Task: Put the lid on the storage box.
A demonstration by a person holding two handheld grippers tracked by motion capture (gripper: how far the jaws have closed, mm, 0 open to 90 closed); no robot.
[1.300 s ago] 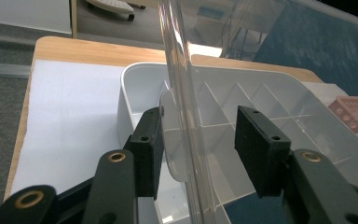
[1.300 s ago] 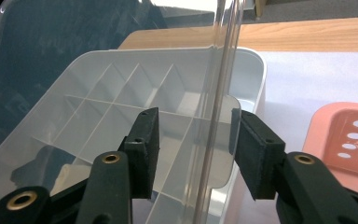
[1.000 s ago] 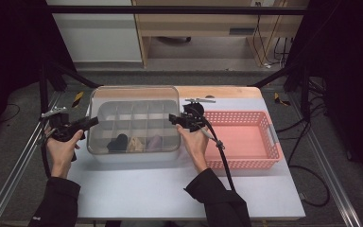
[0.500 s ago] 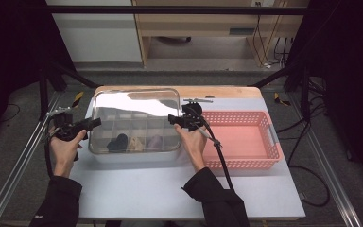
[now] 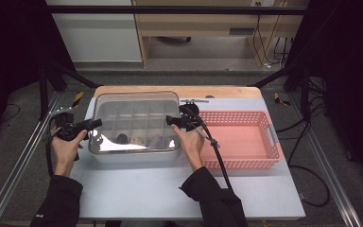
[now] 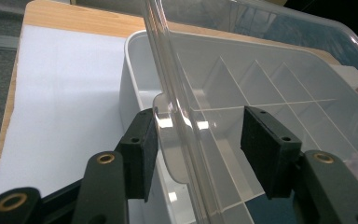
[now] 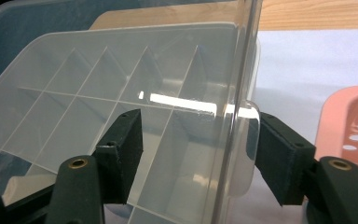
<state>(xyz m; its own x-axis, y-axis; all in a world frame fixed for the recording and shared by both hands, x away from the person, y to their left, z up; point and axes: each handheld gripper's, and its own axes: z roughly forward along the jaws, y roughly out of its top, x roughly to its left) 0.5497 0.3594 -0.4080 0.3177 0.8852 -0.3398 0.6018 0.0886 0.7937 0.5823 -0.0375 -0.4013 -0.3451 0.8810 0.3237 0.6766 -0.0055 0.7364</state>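
Note:
A clear compartment box [image 5: 133, 156] stands on the white table top with its clear lid [image 5: 137, 112] over it. Small items [image 5: 122, 138] lie in its near compartments. My left gripper [image 5: 96, 123] is at the lid's left end. In the left gripper view the lid's tab [image 6: 168, 135] sits between the jaws of the left gripper [image 6: 196, 150], which have just been opening; the far pad stands apart from it. My right gripper [image 5: 169, 119] is at the lid's right end, and its jaws [image 7: 198, 155] have also just been opening around the other tab [image 7: 248, 140], with gaps on both sides.
A pink perforated basket [image 5: 240, 164] stands just right of the box, close to my right hand, and shows in the right gripper view [image 7: 354, 122]. A wooden board edge [image 5: 217, 91] runs along the table's back. White table top [image 5: 137, 189] lies in front of the box.
The bright reflection on the lid has shifted from its far edge to its near left corner, so the lid's tilt has changed. Both hands have stayed in place.

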